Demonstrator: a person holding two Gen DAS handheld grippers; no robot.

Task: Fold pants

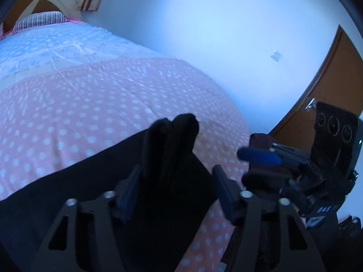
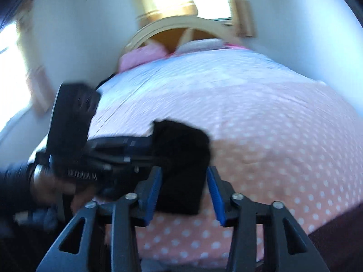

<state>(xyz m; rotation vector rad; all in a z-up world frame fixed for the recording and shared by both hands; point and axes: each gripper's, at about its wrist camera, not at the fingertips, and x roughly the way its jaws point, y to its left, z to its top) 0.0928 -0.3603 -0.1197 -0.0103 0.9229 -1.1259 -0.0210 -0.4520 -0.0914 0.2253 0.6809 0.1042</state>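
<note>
The pants, one black pair, lay on the pink polka-dot bedspread near the foot of the bed, with a bunched end raised between the two gripper tips in the left wrist view. The left gripper had its two blue-padded fingers spread, the black cloth sitting in the gap; whether either pad touched it was unclear. In the right wrist view, the right gripper also stood spread, its two blue pads flanking a folded black bundle of the pants. The left gripper's body reached in from the side at that bundle, held by one hand. Two pillows lay by the headboard.
</note>
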